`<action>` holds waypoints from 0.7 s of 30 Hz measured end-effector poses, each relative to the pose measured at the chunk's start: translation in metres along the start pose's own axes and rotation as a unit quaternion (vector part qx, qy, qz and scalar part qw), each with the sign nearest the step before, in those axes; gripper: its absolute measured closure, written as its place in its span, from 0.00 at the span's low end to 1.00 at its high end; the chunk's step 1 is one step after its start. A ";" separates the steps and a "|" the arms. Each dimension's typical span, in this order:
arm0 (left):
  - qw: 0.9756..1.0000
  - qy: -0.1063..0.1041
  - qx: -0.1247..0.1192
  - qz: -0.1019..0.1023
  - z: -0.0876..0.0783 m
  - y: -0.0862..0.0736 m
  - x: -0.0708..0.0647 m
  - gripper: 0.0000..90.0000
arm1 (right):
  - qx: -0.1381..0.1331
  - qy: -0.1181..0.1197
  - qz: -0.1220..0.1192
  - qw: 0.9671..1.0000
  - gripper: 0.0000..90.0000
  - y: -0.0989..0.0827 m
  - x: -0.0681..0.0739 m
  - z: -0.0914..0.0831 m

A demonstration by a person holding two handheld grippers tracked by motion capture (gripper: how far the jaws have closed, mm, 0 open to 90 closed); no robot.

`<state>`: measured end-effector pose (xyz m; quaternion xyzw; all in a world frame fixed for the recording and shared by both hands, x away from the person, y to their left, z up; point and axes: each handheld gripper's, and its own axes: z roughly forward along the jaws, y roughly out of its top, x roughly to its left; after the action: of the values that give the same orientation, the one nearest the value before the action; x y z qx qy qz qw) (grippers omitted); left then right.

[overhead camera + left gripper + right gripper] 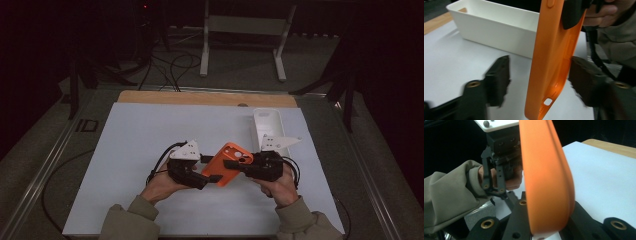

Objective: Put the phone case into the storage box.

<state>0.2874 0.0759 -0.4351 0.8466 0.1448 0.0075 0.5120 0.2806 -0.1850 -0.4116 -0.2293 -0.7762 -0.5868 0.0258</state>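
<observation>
An orange phone case (227,162) hangs above the white mat, between the two grippers. My right gripper (239,164) comes in from the right and is shut on the case's upper end; in the right gripper view the case (546,175) fills the space between its jaws (549,220). My left gripper (210,169) reaches in from the left. In the left gripper view the case (551,62) stands on edge between the jaws (539,65). A clear gap shows on one side, and the other jaw sits close to the case's edge.
A long white tray (256,127) lies on the mat just behind the right hand, and its wall (494,32) shows behind the case. The white mat (150,140) covers a wooden table (200,97). Cables and a stand's legs (240,45) are on the floor beyond.
</observation>
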 end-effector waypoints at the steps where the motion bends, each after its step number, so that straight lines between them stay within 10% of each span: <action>1: 1.000 -0.007 0.000 0.001 0.000 0.000 0.000 0.49 | 0.000 0.002 -0.001 1.000 0.95 0.000 0.000 0.000; 15: 0.998 -0.063 -0.004 0.011 0.004 -0.004 -0.002 0.89 | 0.010 0.038 -0.015 0.999 0.93 -0.003 -0.002 -0.002; 21: 0.998 -0.053 -0.005 0.017 0.006 -0.004 -0.004 0.95 | 0.008 0.023 -0.024 0.999 0.82 -0.003 -0.001 -0.003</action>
<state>0.2835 0.0713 -0.4405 0.8455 0.1032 -0.0283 0.5231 0.2794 -0.1891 -0.4138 -0.1973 -0.7855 -0.5858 0.0316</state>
